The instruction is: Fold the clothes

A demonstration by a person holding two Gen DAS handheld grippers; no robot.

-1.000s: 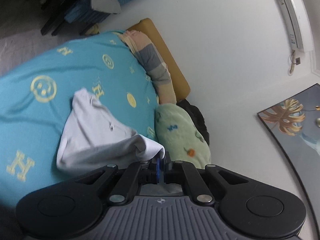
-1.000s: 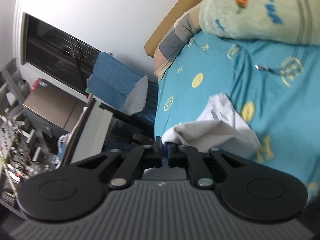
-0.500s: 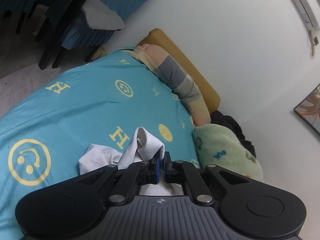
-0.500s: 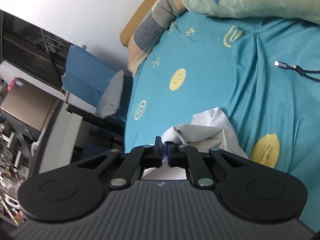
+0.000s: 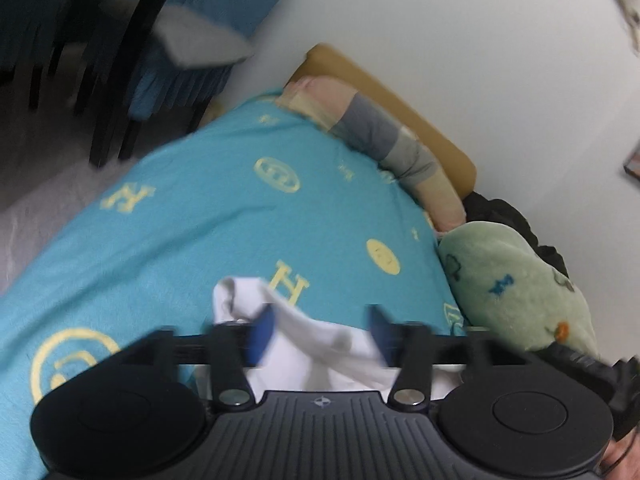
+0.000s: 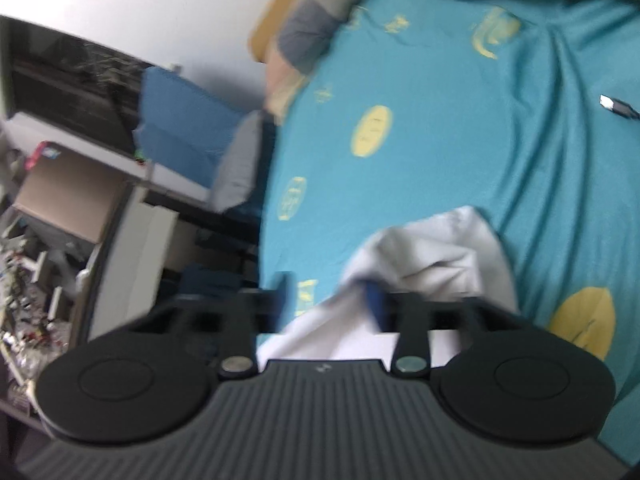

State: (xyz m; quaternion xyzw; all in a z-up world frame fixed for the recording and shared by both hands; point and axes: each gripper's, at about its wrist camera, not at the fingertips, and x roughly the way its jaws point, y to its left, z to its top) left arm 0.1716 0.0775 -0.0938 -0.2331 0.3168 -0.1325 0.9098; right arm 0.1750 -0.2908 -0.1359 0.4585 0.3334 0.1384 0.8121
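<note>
A white garment point(image 5: 316, 340) lies bunched on the teal bed sheet point(image 5: 224, 208), just in front of both grippers. In the left wrist view my left gripper point(image 5: 320, 332) has its jaws opening, and a fold of the cloth hangs loose between the blue pads without being pressed. In the right wrist view the same white garment point(image 6: 432, 256) spreads under my right gripper point(image 6: 330, 300), whose jaws are opening too; the cloth lies against the right pad and is not clamped.
A striped bolster point(image 5: 384, 144) and a green plush pillow point(image 5: 516, 280) line the bed's far side against the wall. A cable plug point(image 6: 618, 106) lies on the sheet at the right. A blue-covered chair point(image 6: 188, 140) and cluttered shelves point(image 6: 36, 272) stand beyond the bed's edge.
Both grippers came down toward the bed with the garment and their jaws went from shut on the cloth to spread apart, so the cloth now rests slack on the sheet.
</note>
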